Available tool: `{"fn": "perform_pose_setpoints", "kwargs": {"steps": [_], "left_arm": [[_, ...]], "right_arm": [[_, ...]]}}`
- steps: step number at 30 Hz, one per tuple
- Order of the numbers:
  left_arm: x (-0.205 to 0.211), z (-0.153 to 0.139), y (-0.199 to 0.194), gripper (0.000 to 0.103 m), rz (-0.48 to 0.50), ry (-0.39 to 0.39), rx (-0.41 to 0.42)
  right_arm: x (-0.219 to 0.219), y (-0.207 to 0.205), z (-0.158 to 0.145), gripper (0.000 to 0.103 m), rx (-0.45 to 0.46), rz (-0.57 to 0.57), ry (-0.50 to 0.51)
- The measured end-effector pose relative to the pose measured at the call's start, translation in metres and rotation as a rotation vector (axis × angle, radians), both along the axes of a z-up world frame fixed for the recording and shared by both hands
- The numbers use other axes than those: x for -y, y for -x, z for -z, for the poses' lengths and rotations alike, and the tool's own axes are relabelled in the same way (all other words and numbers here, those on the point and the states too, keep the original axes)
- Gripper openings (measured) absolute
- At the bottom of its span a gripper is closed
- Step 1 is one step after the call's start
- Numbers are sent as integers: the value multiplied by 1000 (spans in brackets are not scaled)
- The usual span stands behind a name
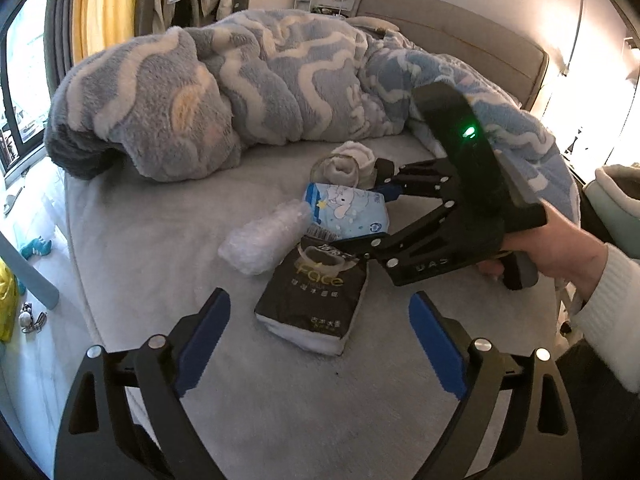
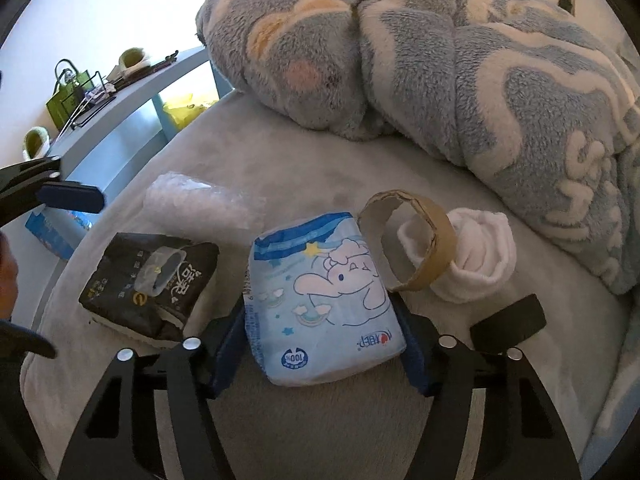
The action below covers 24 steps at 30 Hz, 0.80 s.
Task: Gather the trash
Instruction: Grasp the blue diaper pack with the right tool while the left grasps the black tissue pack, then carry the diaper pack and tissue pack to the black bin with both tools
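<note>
A blue cartoon tissue pack (image 2: 320, 304) lies on the grey bed (image 2: 280, 168), and it also shows in the left wrist view (image 1: 352, 210). My right gripper (image 2: 320, 354) is open with its jaws on either side of the pack's near end; in the left wrist view it (image 1: 372, 216) reaches in from the right. A black tissue pack (image 1: 316, 300) with a clear tape ring on top lies in front of my left gripper (image 1: 320, 340), which is open and empty. A bubble-wrap roll (image 1: 264, 236), a cardboard ring (image 2: 416, 240) and rolled white socks (image 2: 472, 256) lie close by.
A fluffy blue and white blanket (image 1: 248, 80) is heaped across the back of the bed. The headboard (image 1: 460, 36) is at the far right. A blue shelf (image 2: 120, 120) with a green bag stands beside the bed.
</note>
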<state>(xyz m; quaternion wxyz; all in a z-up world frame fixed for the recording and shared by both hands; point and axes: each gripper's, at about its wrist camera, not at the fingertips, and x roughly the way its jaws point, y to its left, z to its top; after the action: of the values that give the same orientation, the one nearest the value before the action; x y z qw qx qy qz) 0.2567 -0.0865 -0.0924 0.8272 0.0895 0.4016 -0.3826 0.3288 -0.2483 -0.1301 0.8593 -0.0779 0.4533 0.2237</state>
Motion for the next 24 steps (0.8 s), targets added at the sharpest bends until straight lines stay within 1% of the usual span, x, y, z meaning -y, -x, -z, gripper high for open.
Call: {"fn": "perform_pose_setpoints", "kwargs": {"steps": [1, 8, 13, 19, 21, 24], "left_arm": [[1, 2, -1, 93, 4, -3, -3], [14, 22, -12, 92, 22, -40, -37], [16, 26, -15, 88, 26, -22, -56], [17, 30, -17, 75, 3, -10, -75], [16, 30, -18, 69, -6, -2, -78], [14, 29, -21, 66, -23, 5, -81]], "right_arm": [[1, 0, 0, 61, -2, -3, -7], [16, -5, -1, 58, -27, 0, -78], [23, -8, -3, 58, -44, 20, -126], [21, -7, -4, 57, -46, 29, -132], [20, -7, -6, 57, -44, 29, -138], [17, -8, -7, 57, -45, 35, -142]]}}
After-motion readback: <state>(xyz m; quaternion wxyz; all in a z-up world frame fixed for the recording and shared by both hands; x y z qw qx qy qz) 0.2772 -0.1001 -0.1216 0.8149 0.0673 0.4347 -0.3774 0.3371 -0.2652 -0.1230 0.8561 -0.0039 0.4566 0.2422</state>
